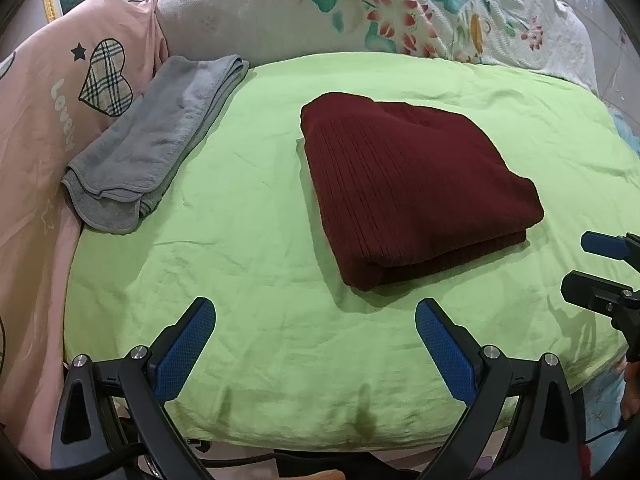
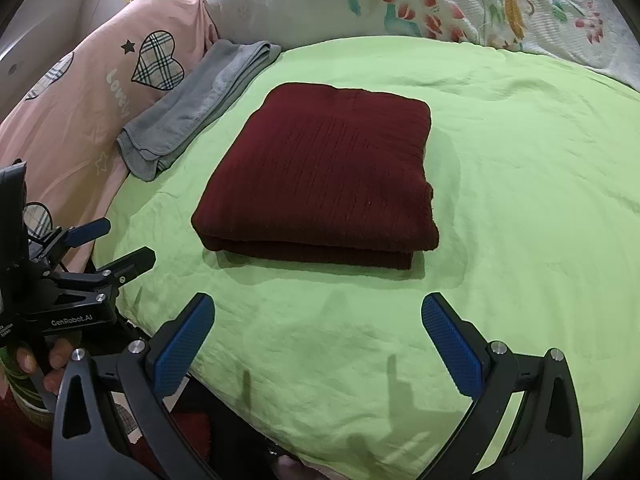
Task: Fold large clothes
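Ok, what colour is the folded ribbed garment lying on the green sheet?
Dark maroon. The folded ribbed garment shows best in the right wrist view.

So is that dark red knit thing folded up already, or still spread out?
Folded. The dark red knit lies as a compact rectangle on the green sheet, stacked layers showing along its near edge.

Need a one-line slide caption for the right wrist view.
Folded maroon sweater on green sheet, grey towel beside it, right gripper open above the sheet.

Both grippers: black angular frames, silver round screws, blue cross-hatched pads (image 1: 184, 354) on the jaws. Left gripper (image 2: 116, 248) body carries white "GenRobot.AI" lettering. Black cable under left gripper.
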`<state>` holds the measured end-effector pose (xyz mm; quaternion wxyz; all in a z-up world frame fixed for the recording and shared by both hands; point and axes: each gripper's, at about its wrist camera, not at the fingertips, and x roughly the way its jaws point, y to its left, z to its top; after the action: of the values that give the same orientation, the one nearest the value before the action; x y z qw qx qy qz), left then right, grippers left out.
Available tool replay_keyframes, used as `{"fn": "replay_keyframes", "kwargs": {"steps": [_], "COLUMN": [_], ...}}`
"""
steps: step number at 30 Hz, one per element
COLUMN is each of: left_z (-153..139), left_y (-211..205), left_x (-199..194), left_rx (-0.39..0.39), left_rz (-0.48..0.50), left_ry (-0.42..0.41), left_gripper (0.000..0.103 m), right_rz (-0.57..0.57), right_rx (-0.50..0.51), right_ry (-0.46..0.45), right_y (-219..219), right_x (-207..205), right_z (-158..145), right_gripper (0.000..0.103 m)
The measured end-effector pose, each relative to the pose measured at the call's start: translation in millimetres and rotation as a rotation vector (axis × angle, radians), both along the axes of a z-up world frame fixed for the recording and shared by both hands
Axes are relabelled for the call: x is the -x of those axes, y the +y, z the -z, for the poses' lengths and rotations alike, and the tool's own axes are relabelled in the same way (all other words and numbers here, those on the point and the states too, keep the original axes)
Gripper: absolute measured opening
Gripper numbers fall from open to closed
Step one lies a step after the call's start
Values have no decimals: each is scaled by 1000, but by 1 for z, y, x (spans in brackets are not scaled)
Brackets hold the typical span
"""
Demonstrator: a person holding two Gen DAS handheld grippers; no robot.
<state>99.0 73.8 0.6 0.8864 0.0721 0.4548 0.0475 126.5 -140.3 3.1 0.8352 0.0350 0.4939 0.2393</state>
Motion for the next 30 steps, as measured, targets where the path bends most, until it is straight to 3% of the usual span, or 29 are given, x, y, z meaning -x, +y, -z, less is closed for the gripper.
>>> {"fn": "replay_keyframes", "kwargs": {"steps": [30], "left_z": [2], "left_y": [-2], "left_x": [-11], "left_rx": [14], "left_rz": [-1], "left_ry": [8], "left_gripper": [101], "right_rz": [5], "right_rx": [-3], "right_ry": [3], "right_y": [0], "right_x": [-10], "right_z": [-1], "right_gripper": [103]}}
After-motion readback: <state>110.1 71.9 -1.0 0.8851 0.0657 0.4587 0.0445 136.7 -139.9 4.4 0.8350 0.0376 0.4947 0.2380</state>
